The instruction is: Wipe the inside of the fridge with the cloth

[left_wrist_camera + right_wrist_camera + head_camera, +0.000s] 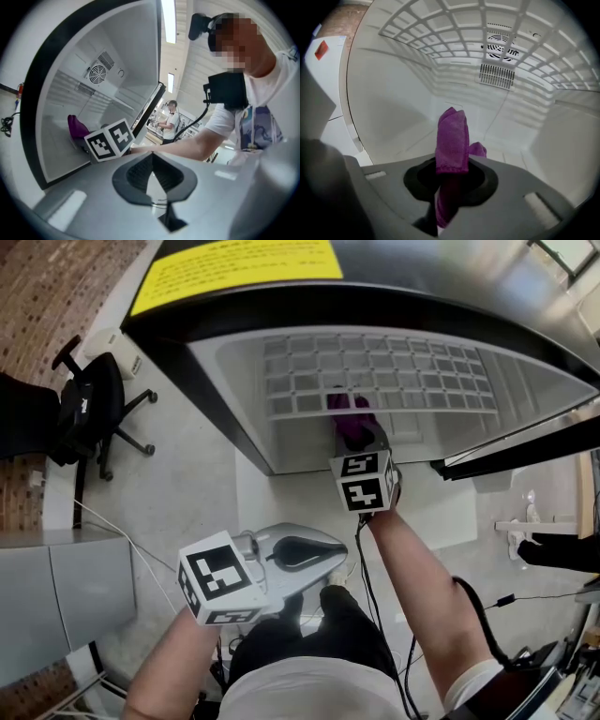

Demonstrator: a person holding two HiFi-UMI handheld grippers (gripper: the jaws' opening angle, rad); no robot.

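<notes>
- Holding back close to the person's body, the left tongs (pixel 333 547) hang outside the fridge (pixel 234 418), above the room's floor. Their jaws are pressed together and nothing is between them.
- A little further, the right arm is stretched forward and the right tongs (pixel 451 176) are inside the lower compartment, under the wire shelf (pixel 375 371).
- The jaws of the right tongs are clamped on the purple cloth (pixel 452 140). A folded part of the cloth stands out in front of the tips and a smaller part shows beside it.
- The cloth is over the white fridge floor (pixel 417 136). From these views I cannot tell if it really touches the floor or is only just above it.
- Behind the cloth is the back wall with a slotted vent (pixel 497 75) and a round fan grille (pixel 501 42) higher up, both well apart from the cloth.
- In my judgement the wiping step is in hand, or is just about to begin: the cloth is gripped and already inside the fridge.
- The next move calls for pressing the free part of the cloth flat on a surface and drawing it across in strokes, with a firm grip so that the cloth does not slip out. The walls and the corners at the back will need a longer reach.
</notes>
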